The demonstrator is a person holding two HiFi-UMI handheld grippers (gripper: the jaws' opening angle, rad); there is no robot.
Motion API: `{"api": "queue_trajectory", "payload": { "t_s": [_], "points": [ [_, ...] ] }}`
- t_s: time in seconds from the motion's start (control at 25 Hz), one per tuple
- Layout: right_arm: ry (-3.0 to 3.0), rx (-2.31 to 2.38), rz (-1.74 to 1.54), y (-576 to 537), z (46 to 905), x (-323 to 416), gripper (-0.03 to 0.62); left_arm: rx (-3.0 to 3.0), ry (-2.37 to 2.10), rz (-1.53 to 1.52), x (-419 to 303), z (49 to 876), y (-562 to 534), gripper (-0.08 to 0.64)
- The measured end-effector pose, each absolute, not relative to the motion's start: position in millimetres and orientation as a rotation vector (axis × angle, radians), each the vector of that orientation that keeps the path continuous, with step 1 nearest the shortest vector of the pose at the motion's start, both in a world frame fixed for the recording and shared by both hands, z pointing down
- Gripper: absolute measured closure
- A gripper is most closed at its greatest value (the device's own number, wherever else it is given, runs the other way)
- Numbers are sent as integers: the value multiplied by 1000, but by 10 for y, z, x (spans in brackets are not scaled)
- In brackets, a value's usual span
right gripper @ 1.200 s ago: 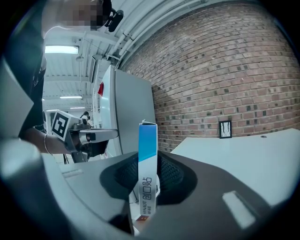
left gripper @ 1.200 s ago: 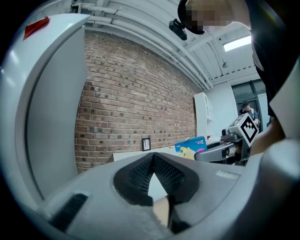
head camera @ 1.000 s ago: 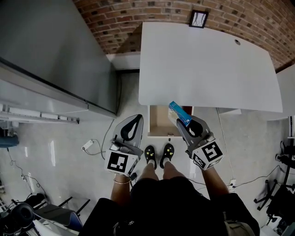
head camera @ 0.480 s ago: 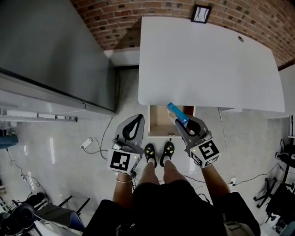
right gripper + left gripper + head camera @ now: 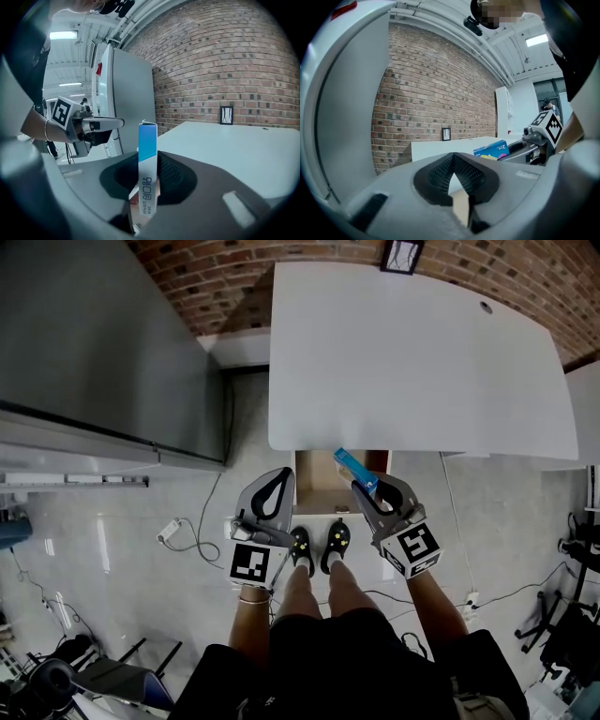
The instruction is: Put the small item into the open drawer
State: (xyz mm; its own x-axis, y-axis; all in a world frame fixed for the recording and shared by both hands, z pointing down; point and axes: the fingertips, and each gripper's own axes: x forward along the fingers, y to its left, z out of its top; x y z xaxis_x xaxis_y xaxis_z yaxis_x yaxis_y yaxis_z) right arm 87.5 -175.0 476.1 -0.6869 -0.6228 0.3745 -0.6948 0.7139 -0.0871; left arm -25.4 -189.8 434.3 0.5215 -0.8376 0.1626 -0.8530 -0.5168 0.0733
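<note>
White table [image 5: 422,352]: ahead of both claws. Open drawer [image 5: 313,491]: under the table's near edge, lower than the two claw tips and between them. Left claw [image 5: 284,474]: jaws closed together, empty. Right claw [image 5: 360,489]: clamped on the small blue-and-white box [image 5: 354,468], which stands out of its jaws and is not in the drawer.

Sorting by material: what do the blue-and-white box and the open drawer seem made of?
Box: likely thin printed cardboard, slightly glossy; sharp folded edges and print. Drawer: seemingly light wood or laminate, matte tan inside; too small to be sure.
</note>
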Motion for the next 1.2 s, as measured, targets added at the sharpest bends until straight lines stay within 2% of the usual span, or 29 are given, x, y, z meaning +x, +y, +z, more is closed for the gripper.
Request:
{"api": "queue_trajectory", "payload": {
  "t_s": [1.2],
  "points": [
    [-2468,871,289,-1852,5942,787,508,2605,-1381,193,-154,5165,-2034,563]
  ]
}}
